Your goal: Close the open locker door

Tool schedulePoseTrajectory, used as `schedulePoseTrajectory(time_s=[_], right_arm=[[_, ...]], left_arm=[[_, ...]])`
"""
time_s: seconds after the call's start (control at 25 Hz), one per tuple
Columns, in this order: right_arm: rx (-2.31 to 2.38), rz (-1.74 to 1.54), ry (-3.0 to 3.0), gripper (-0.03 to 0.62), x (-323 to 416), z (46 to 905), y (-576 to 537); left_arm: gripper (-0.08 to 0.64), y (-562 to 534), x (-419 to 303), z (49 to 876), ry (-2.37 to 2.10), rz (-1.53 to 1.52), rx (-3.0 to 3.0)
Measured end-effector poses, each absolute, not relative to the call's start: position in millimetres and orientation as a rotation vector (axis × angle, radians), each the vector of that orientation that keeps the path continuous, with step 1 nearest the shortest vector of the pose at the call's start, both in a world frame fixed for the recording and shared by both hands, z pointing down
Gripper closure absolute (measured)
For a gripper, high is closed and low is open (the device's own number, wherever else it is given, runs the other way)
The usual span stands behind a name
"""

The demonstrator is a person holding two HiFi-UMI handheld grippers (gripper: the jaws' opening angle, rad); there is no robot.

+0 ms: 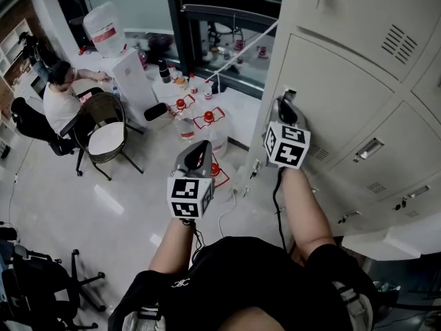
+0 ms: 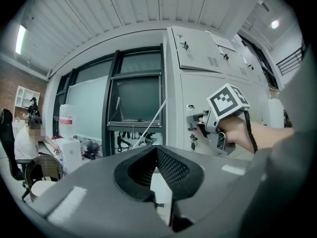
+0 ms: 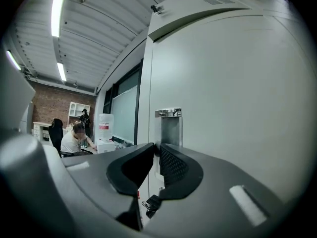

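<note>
At the locker door (image 1: 337,92), outstretched right gripper (image 1: 284,100) and lower left gripper (image 1: 200,147) both sit closed.

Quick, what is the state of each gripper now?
Left gripper: closed, empty.
Right gripper: closed, tips at the locker door handle.

Both arms outstretched, right gripper (image 1: 285,104) ahead of left gripper (image 1: 201,147), jaws together.

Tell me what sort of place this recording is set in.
Probably an office or lab workroom: grey metal lockers, a person seated at a desk, a water jug and a swivel chair.
</note>
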State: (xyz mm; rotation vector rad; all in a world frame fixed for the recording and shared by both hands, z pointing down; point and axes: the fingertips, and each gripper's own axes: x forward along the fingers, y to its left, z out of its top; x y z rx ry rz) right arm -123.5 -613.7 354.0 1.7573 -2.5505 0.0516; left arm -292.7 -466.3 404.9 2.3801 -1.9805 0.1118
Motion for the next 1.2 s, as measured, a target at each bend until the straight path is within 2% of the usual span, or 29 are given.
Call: schedulePoseTrajectory(time_s=[0.68,0.92,1.2], right_arm=[[1.754,-0.035,-2.563,0.54,-106.5,347.8,-582.7],[1.782,-0.138,-2.574,0.541,-74.9,339.0,-535.8],[1.848,-0.123,-2.532,0.543,-5.3,346.2,-487.0]], left_arm=[[0.558,-465.3,-276.4,406.2,-1.921,0.104,2.409],[0.56,-456.3,-236.6,404.1,-1.857,0.101,2.461],[0.558,-439.0,-170.4,403.5,-1.76,0.098,2.53]])
